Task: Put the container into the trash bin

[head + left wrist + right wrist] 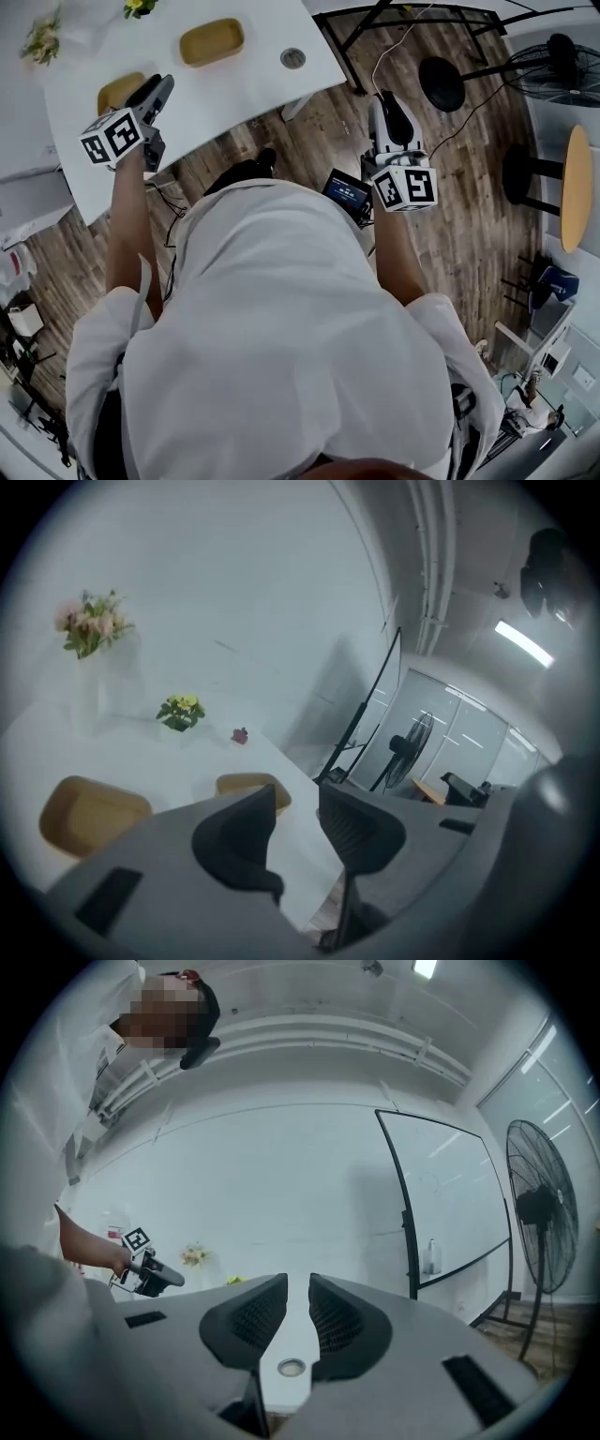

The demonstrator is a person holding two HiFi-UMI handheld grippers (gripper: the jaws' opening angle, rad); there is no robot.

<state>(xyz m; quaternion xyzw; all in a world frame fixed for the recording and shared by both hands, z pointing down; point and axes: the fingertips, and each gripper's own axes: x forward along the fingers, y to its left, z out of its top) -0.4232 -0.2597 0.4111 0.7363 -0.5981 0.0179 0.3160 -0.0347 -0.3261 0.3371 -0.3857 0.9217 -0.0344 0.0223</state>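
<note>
Two tan containers lie on the white table (253,84). The far one (211,41) is oblong, and the near one (118,91) is partly hidden behind my left gripper (161,87). In the left gripper view the near container (92,813) is at lower left and the far one (251,787) peeks out just above the jaws. My left gripper (297,803) is open, above the table's near edge, with nothing between its jaws. My right gripper (386,99) hangs over the wooden floor to the right of the table; in its own view it (298,1293) is open and empty. No trash bin shows.
A round metal disc (292,58) is set in the table near its right edge. Flowers (42,37) and a small yellow plant (139,7) stand at the back. A fan (562,70), a black stool (441,82) and a round wooden table (577,187) are on the right.
</note>
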